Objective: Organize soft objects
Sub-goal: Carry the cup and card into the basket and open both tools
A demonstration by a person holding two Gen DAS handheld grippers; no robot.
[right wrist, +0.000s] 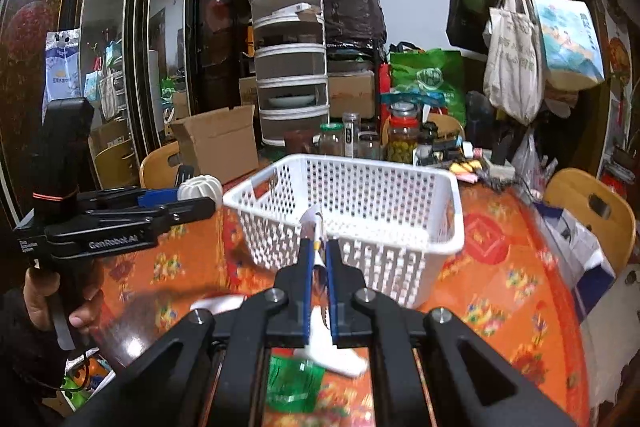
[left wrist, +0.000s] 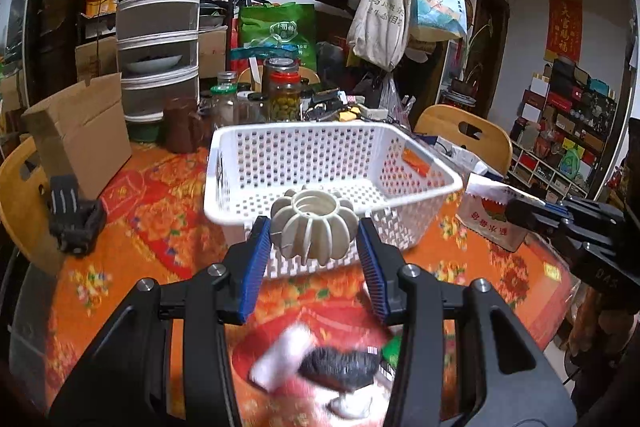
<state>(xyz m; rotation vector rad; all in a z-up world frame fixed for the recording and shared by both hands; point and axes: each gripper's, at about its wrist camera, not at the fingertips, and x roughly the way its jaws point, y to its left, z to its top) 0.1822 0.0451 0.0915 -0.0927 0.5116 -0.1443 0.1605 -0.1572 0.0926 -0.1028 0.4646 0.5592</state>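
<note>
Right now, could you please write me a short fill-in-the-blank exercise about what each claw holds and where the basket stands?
The left claw grips a cream ribbed ____-shaped toy.
The right claw pinches a thin white ____.
The white basket stands on the ____ floral tablecloth.

Missing words: pumpkin; packet; orange

Both grippers [left wrist: 314, 239] [right wrist: 319, 255] apparently clamped.

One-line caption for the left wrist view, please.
Left gripper holds a ribbed pumpkin-shaped toy above the white basket; right gripper carries a packet alongside.
</note>
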